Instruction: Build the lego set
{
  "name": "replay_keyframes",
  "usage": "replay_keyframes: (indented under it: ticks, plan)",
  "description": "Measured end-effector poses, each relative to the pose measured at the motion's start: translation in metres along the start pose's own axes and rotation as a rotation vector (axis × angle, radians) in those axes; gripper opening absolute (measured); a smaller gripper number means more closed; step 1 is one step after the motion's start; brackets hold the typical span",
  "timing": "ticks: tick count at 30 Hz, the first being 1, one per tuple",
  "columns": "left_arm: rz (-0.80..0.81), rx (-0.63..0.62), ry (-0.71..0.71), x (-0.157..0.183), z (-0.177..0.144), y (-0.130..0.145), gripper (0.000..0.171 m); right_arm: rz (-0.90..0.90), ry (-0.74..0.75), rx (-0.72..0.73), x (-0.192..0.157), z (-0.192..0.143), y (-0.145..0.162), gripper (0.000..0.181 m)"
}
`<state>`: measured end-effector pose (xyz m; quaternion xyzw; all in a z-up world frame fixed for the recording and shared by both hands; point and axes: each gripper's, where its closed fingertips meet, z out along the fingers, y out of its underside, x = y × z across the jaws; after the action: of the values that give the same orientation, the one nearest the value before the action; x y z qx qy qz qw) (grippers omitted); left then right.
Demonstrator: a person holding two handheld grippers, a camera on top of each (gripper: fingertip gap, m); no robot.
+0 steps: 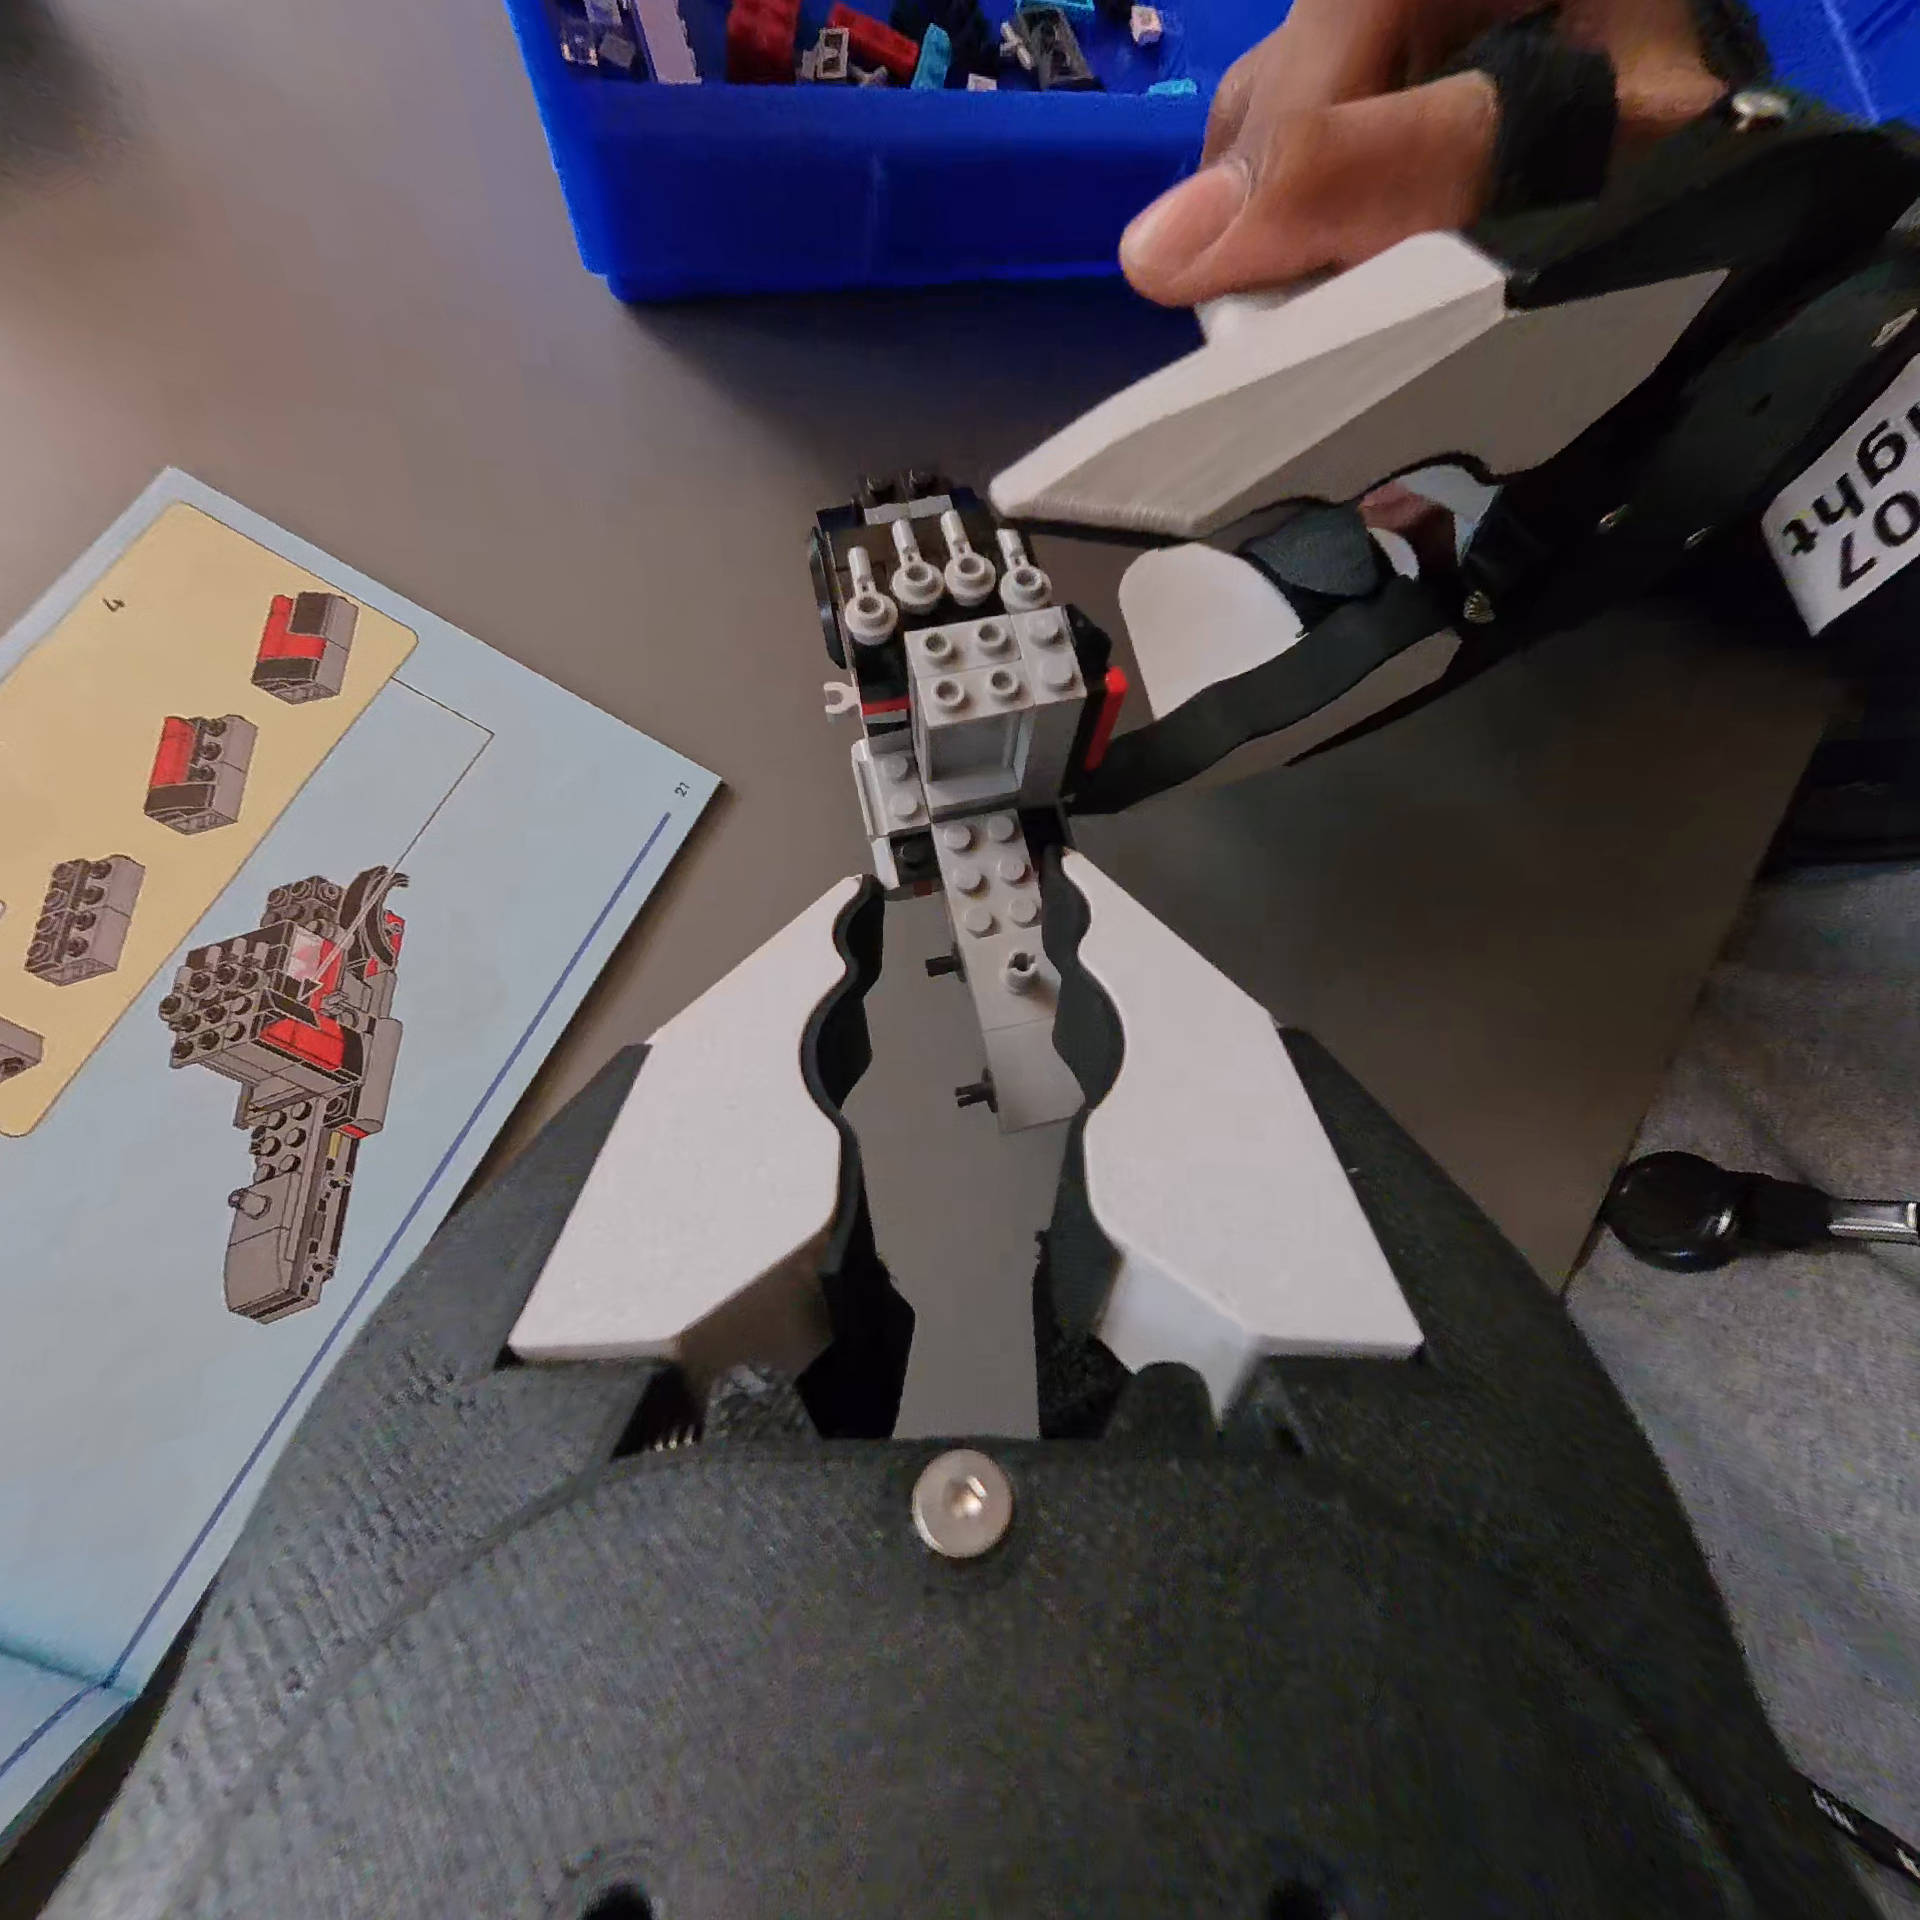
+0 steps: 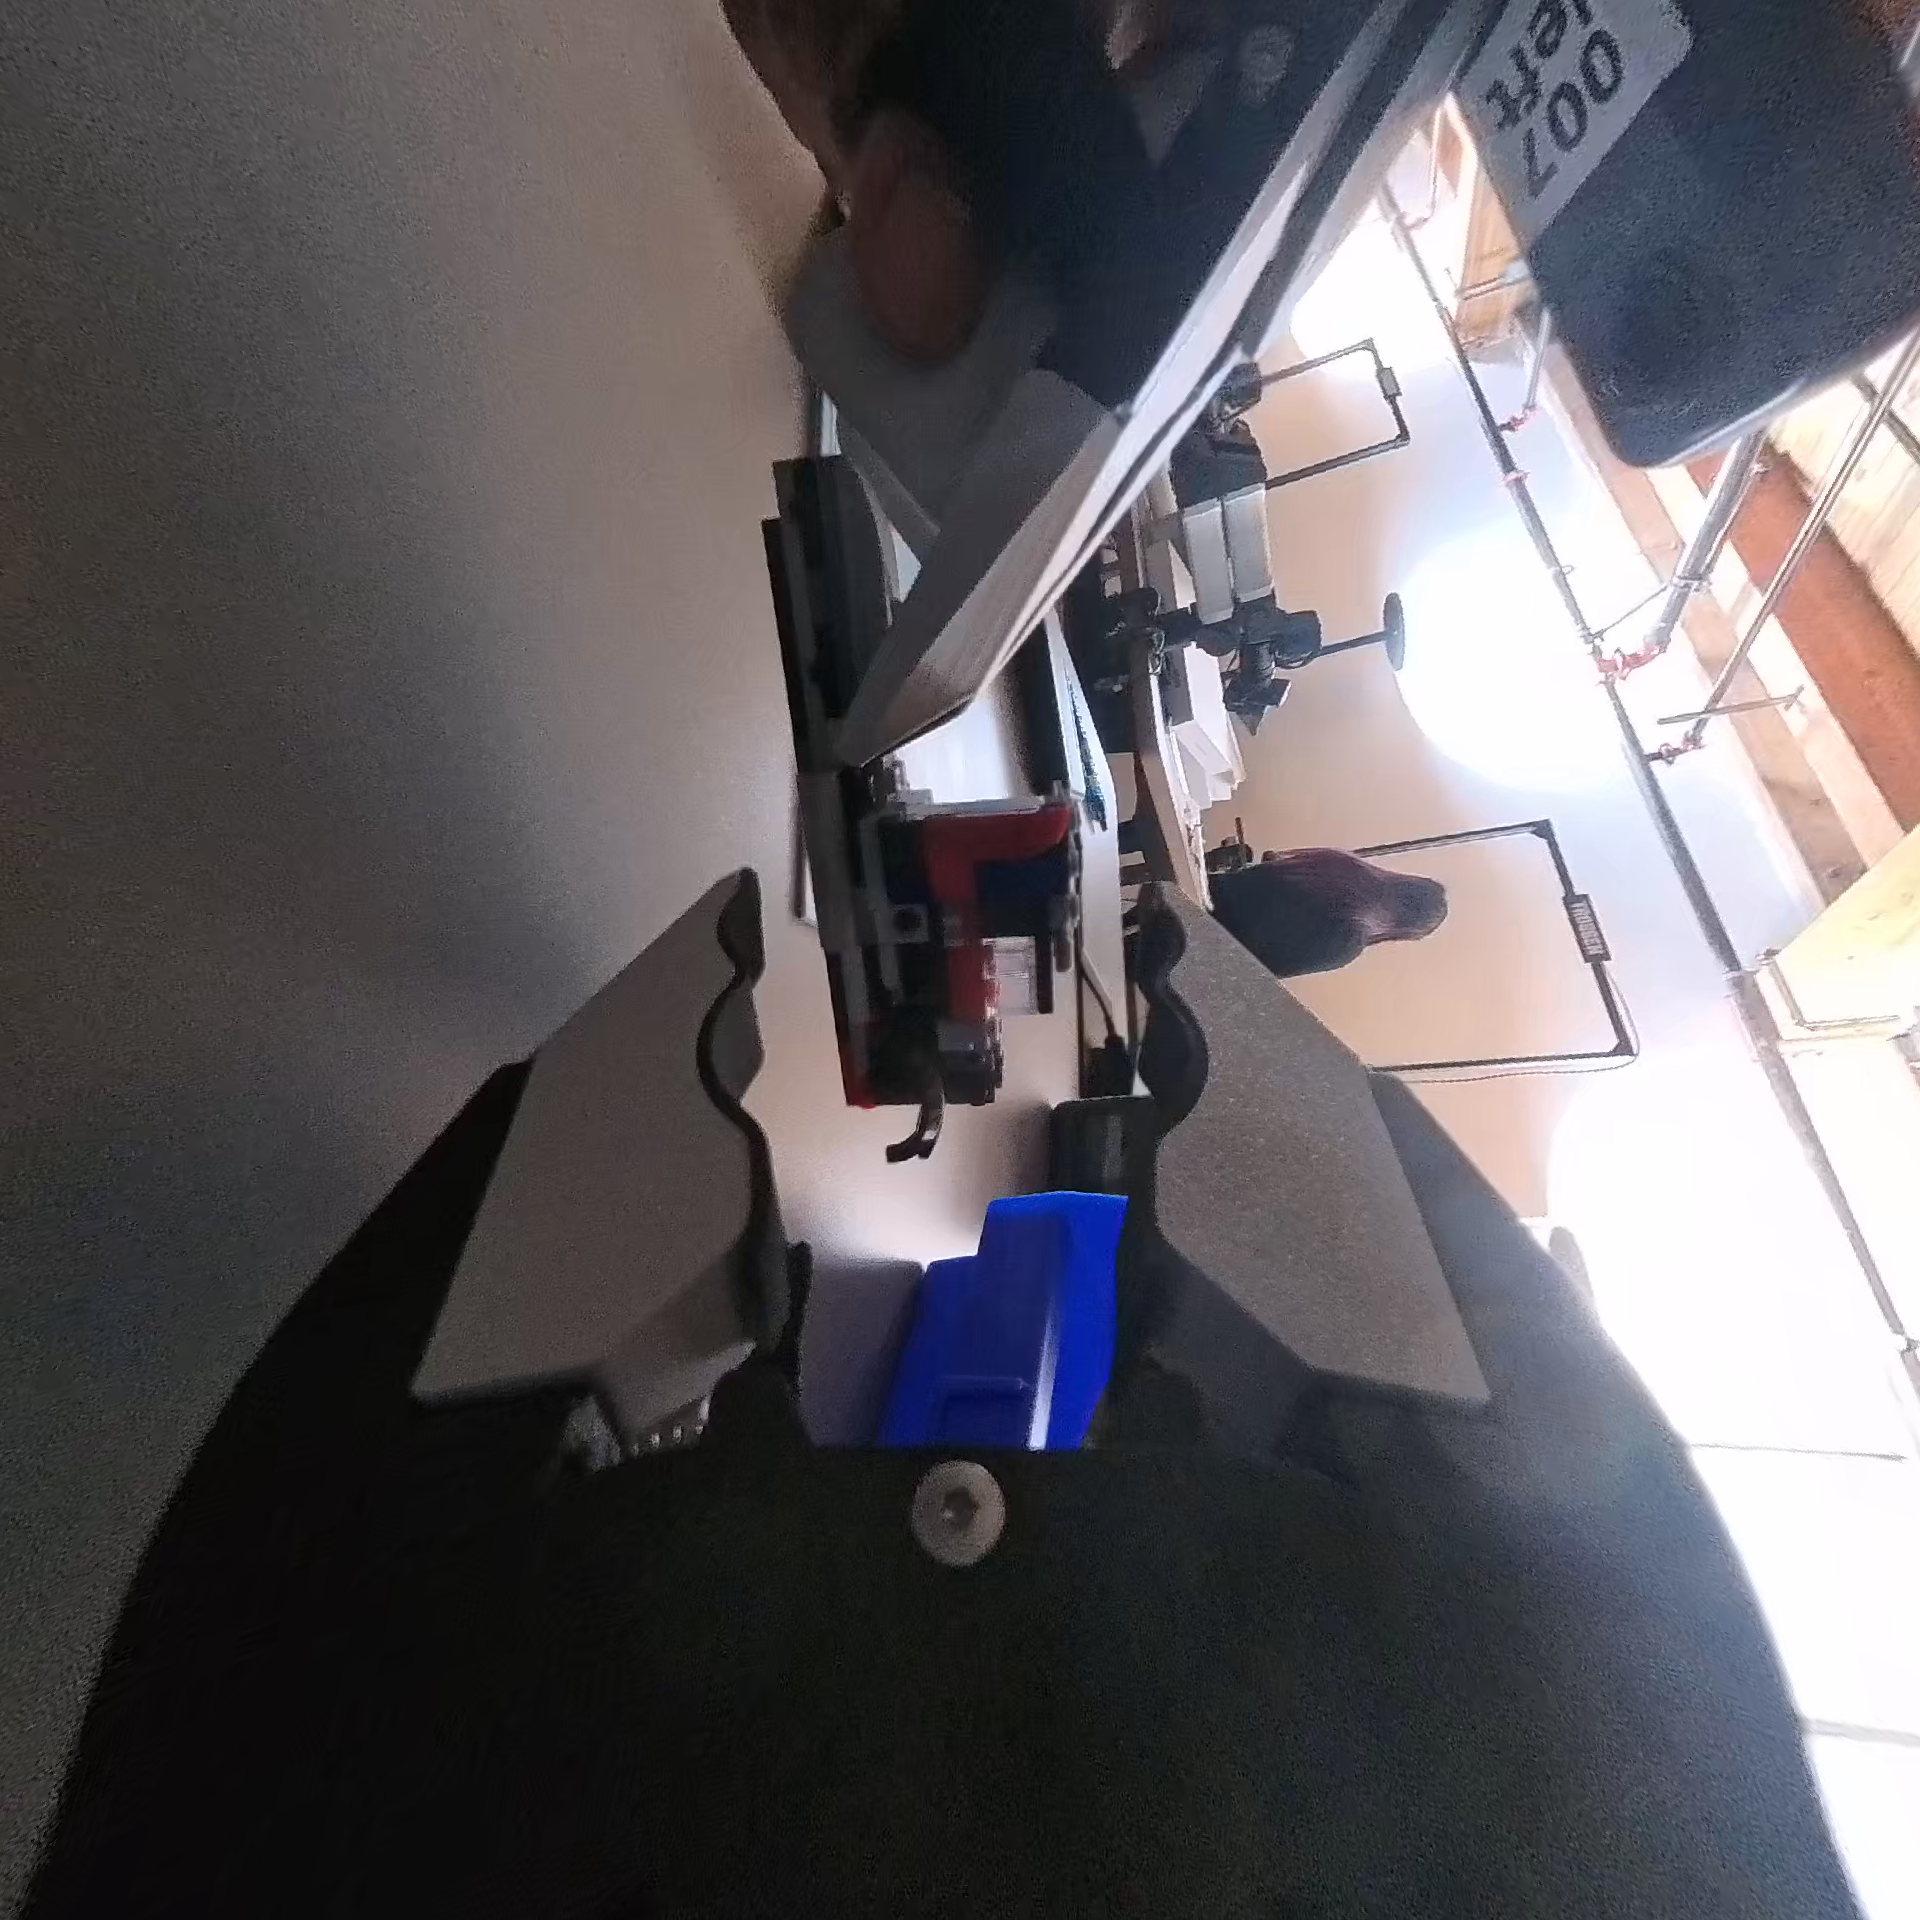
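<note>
Dark grey matte table top (image 1: 364,343), bearing all items. Blue plastic parts bin (image 1: 862,187), far edge of table, holding loose red, grey and turquoise bricks. Pale blue printed instruction booklet (image 1: 312,1039), open flat to the left of the work, showing assembly diagrams and page numerals; no brand visible. Left gripper (image 1: 961,894), black body with grey wavy-edged fingers, pinching the narrow grey tail of the partly built grey, black and red lego model (image 1: 966,707). Model held above the table, long axis running straight forward from the left gripper. Right gripper (image 2: 940,914), spread and empty, sideways on, its fingers straddling the model's wider head end without clear contact; it is the nearer to that end. Each gripper carries a white lettered sticker.
</note>
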<state>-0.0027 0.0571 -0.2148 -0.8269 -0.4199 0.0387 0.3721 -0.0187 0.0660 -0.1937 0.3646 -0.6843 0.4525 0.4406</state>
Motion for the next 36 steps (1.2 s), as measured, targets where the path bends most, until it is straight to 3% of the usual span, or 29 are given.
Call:
replay_keyframes:
  ticks: [5,15,23,29,34,36]
  plan:
    - [0.014,0.000,-0.024,-0.002,0.001,0.001,0.032,-0.003,-0.005,-0.005,-0.004,0.000,0.001,0.071]
    - [0.040,0.053,-0.114,-0.008,0.019,0.012,0.032,0.369,-0.044,-0.036,-0.009,-0.016,0.006,0.079]
    - [-0.025,0.064,-0.131,0.002,0.031,0.018,0.031,0.458,-0.062,-0.107,-0.021,-0.019,0.018,0.080]
    - [-0.069,0.242,-0.123,0.000,0.004,0.001,0.040,0.504,-0.075,-0.088,-0.020,-0.023,0.015,0.080]
    - [-0.109,0.489,-0.208,-0.037,-0.042,-0.010,0.054,0.536,-0.066,-0.085,-0.018,-0.028,0.014,0.077]
    - [-0.126,0.534,-0.250,-0.054,-0.054,-0.007,0.061,0.561,-0.057,-0.086,-0.016,-0.027,0.016,0.075]
